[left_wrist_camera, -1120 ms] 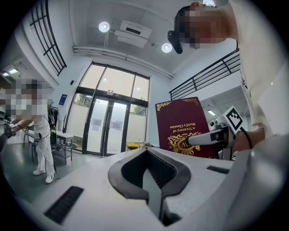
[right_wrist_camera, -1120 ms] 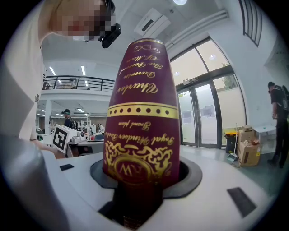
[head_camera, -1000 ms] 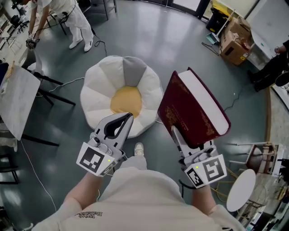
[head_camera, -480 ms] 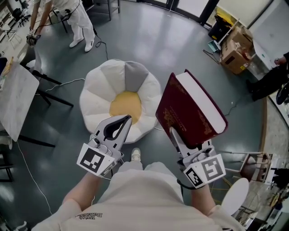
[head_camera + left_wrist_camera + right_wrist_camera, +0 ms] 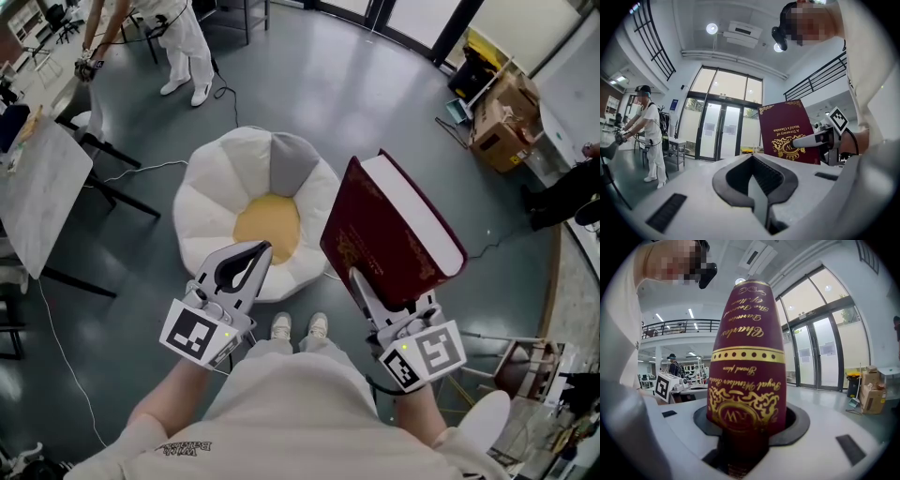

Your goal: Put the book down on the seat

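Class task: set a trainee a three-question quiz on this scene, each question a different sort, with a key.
1. True or false: the left claw is shut and empty.
2. Which grips the book? A: left claw. B: right claw.
3. Fill in: the middle of the seat is ___.
Key: 1 true; 2 B; 3 yellow.

free: flower-shaped seat [image 5: 217, 187] open from above | left: table [image 5: 42, 202], cable [image 5: 141, 171] reaching seat edge | far-left: person [image 5: 183, 42]
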Available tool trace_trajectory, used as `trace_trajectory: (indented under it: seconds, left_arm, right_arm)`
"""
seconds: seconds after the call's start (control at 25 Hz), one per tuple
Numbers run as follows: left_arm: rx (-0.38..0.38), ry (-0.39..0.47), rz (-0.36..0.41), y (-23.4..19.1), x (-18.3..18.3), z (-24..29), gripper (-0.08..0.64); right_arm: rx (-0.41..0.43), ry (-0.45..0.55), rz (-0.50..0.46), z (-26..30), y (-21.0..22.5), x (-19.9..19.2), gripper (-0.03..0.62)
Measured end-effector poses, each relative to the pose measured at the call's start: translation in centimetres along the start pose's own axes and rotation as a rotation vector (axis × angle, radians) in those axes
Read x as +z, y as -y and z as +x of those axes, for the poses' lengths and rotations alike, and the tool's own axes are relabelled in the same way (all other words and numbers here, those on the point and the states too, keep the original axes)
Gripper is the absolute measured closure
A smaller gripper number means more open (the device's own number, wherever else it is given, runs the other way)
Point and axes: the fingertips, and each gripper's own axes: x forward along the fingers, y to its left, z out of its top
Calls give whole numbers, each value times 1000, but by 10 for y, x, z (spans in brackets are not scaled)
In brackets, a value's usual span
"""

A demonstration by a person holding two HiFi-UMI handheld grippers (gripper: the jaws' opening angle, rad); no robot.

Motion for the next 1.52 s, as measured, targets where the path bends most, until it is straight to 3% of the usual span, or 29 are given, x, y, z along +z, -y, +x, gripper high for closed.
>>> trace_trajectory:
  seconds: [0.44,0.68,0.96,1.28,1.52]
  left_arm:
    - [46,-8,-16,5,-14,11,555]
    - [93,-2,-10,-1,-32,19,555]
    - [132,17,-5,-45,-45,59,555]
    - [161,22,39,-98,-126,115,555]
    - [180,19,-4,-135,-206,157,555]
  right_arm:
    - [18,-33,8,4,21,-21,373]
    - [42,-59,60,13,34,-48,373]
    - [117,-121,68,86,68,-62,373]
    - [171,-201,66,186,113,-133,373]
    - [171,-277,147,262,163,-228,373]
